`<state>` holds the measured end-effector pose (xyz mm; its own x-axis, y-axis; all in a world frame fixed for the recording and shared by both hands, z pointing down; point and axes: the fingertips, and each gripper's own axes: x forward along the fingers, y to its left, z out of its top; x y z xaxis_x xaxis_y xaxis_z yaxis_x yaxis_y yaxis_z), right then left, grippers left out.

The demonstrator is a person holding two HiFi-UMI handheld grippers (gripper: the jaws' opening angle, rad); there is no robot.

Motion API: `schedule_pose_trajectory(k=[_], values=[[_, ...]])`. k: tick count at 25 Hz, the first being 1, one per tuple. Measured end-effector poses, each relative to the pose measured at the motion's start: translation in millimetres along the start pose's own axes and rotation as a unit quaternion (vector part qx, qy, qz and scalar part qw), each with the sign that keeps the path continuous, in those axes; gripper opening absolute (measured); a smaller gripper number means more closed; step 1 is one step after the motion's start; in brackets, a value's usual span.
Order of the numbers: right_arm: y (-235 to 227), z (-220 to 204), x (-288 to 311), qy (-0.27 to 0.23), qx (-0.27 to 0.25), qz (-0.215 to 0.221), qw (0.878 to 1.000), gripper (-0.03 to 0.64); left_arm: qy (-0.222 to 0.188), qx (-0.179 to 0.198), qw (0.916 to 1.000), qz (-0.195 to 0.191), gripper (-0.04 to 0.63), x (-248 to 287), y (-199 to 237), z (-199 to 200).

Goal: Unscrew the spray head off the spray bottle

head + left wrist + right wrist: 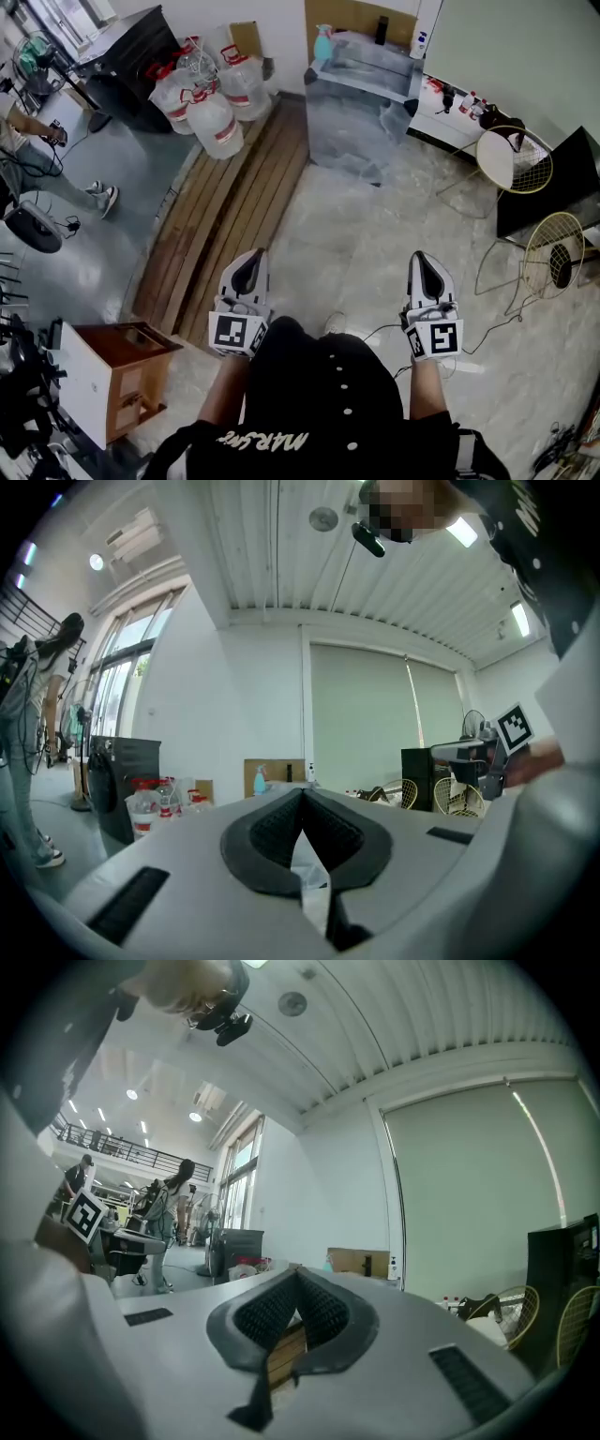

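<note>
Left tongs (250, 261), right tongs (420, 260): both closed, nothing between pads, held level, side by side ahead of person's chest. Small wooden cabinet (122, 370) near left. Wooden planks (239, 202) on floor ahead-left; wire chairs (514, 159) to right. Water jugs (217, 120) past planks. Spray bottle (323, 43) far ahead, at back left corner of plastic-wrapped surface (361, 103) (well apart from both tongs): upright, long axis vertical, spray head on top; nozzle direction too small to tell.
</note>
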<state>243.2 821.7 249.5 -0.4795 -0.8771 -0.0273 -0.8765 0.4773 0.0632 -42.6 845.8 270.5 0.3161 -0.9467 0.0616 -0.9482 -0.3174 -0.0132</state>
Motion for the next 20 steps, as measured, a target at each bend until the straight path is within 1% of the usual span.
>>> schedule_pose_trajectory(k=[4,10,13,17,20], values=[[-14.1,-7.6,11.5,0.0,0.016,0.008,1.0,0.011,0.003,0.012,0.9999,0.01,0.025,16.2,-2.3,3.8],[-25.9,-15.5,30.3,0.005,0.031,0.011,0.999,0.011,0.015,0.008,0.9998,0.012,0.025,36.8,0.8,-4.6],[-33.2,-17.8,44.6,0.007,0.031,0.013,0.999,0.011,0.011,0.005,0.9999,0.008,0.025,54.5,4.9,-5.2],[-47.3,-15.4,75.5,0.002,0.029,0.009,1.0,0.011,0.002,0.006,1.0,-0.004,0.025,86.5,18.2,-1.6],[-59.3,-12.7,108.4,-0.001,0.026,0.004,1.0,0.011,0.014,0.008,0.9998,-0.008,0.025,117.8,36.1,0.9]])
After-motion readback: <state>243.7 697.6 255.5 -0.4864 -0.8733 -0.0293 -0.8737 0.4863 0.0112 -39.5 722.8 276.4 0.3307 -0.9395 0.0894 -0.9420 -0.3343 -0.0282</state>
